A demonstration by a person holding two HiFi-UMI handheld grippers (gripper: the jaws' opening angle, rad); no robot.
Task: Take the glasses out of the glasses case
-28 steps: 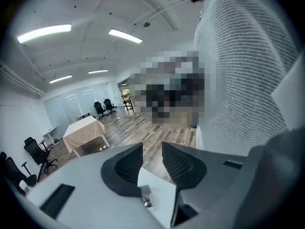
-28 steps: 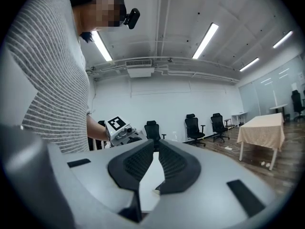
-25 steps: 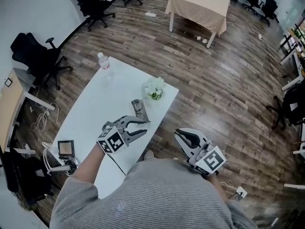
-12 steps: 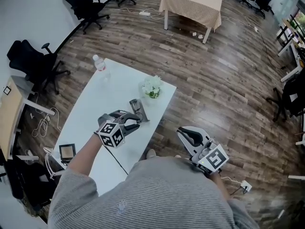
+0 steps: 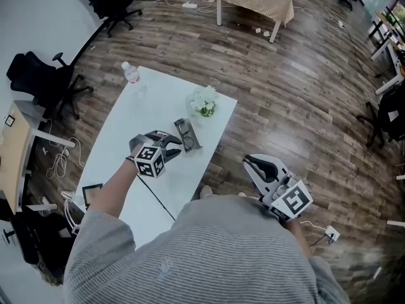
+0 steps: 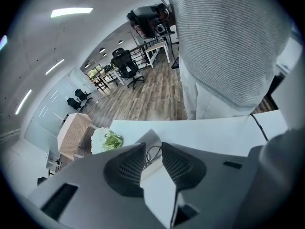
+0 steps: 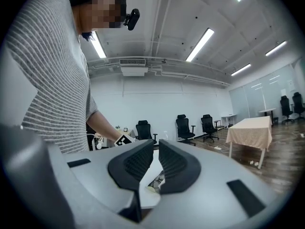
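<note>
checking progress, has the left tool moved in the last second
Yes. The left tool has moved toward the glasses case; its tips are now right beside it on the white table.

The left hand-held gripper (image 5: 176, 148) has moved forward over the surface (image 5: 139, 113) right up to the case (image 5: 188, 135), its jaws narrowed from wide apart to a small gap.

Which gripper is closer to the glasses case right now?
Left. The left gripper is over the table, right beside the glasses case; the right gripper hangs off the table, over the floor.
</note>
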